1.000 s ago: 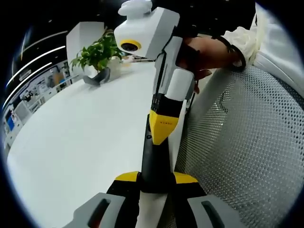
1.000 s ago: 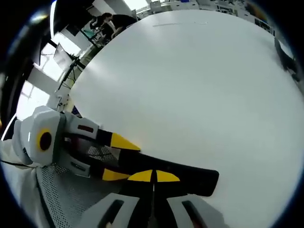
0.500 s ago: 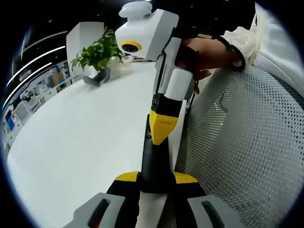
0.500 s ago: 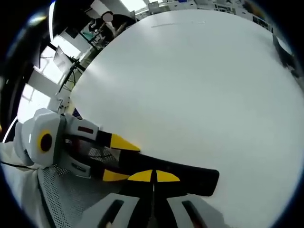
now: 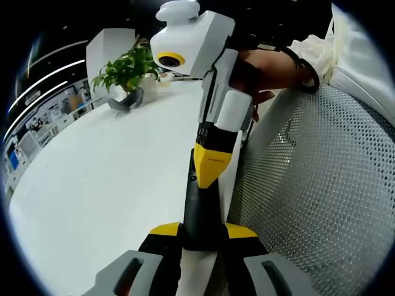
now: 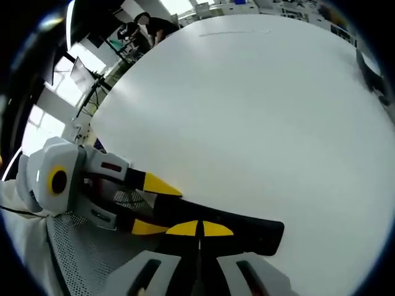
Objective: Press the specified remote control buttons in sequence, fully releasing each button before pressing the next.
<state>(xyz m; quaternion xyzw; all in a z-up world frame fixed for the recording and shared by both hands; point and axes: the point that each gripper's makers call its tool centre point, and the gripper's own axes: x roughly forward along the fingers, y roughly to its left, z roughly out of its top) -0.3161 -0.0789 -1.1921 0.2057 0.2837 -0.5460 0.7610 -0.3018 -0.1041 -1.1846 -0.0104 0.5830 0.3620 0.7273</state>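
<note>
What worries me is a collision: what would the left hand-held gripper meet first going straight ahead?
Likely the right hand-held gripper, whose tip sits on the remote that the left hand-held gripper holds.

One long black remote control point(image 5: 202, 213) lies at the near edge of one wide white table point(image 5: 105, 185); the right gripper view shows the same single black remote point(image 6: 237, 231) and table point(image 6: 259, 123). Two grippers with yellow-tipped jaws are counted: the left gripper point(image 5: 202, 229), closed on the remote's near end, and the right gripper point(image 6: 199, 228), whose jaws are together on the remote. One green potted plant in a grey pot point(image 5: 126, 77) stands at the far left of the table. One grey mesh chair point(image 5: 321, 197) sits to the right. One hand point(image 5: 265, 68) holds a gripper handle. One dark-clothed person point(image 6: 148, 24) is at the far side of the room.
</note>
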